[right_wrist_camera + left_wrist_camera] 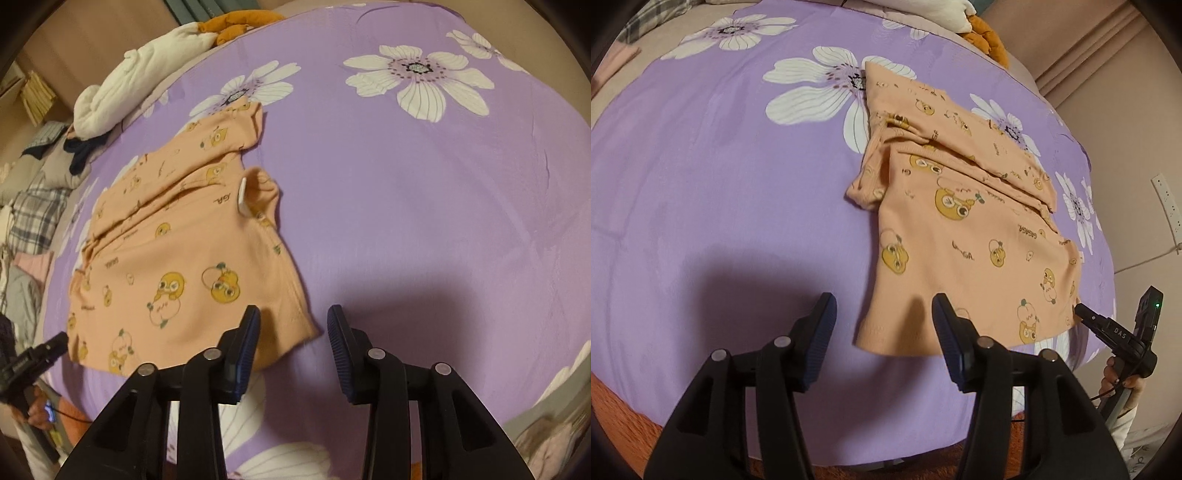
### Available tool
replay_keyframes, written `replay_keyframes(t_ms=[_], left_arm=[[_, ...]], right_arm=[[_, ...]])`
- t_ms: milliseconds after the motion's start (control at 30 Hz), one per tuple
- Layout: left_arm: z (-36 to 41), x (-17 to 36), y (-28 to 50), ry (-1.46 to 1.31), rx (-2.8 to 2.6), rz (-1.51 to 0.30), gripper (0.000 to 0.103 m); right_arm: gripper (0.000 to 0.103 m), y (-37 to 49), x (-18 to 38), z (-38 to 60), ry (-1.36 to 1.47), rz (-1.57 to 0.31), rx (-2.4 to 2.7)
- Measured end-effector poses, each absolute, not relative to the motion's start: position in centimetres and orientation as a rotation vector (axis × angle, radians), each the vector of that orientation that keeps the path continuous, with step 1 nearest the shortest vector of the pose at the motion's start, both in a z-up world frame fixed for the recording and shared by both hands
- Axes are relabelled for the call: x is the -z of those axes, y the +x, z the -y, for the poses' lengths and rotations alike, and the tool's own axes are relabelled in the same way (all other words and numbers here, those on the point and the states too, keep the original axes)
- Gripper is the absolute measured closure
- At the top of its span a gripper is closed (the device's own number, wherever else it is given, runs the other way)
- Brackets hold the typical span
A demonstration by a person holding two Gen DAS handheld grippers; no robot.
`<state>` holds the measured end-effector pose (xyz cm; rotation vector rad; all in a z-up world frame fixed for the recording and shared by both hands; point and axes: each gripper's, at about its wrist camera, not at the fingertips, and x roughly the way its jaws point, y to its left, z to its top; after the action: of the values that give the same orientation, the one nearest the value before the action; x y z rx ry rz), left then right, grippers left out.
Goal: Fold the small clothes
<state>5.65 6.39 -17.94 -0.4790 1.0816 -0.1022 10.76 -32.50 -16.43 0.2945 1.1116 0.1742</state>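
A small peach shirt (964, 236) printed with yellow ducks lies partly folded on a purple flowered bedspread (720, 184), its hem nearest the tools. The left gripper (882, 325) and right gripper (293, 332) hover with jaws parted and empty over the two hem corners. The thin, limp cotton will likely sag and slide; pinching the hem corners looks safest.
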Motion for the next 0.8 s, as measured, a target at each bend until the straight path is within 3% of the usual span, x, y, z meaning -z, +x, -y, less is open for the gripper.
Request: replay_keyframes(t_ms=[67,167,267,333,800], left_arm=[[-6.2,18.1,5.4,-0.482,0.112,-1.086,0.051],[-5.7,18.5,5.2,-0.489,0.132,-1.089,0.053],[-5.2,18.7,5.2,-0.454,0.129,-1.090,0.077],[-5.2,18.9,5.2,-0.456,0.135,-1.094,0.094],[-5.7,10.4,4.1,-0.504,0.201,-0.871,0.096]], right_arm=[[0.065,10.7,16.4,32.3,0.294,-1.108,-0.189],[0.079,10.7,16.9,31.5,0.280,-1.117,-0.212],[0.092,10.7,17.4,30.9,0.283,-1.119,-0.222],[0.093,10.5,17.3,30.5,0.265,-1.109,-0.220],[0.094,9.0,9.2,31.0,0.350,-0.901,-0.324]])
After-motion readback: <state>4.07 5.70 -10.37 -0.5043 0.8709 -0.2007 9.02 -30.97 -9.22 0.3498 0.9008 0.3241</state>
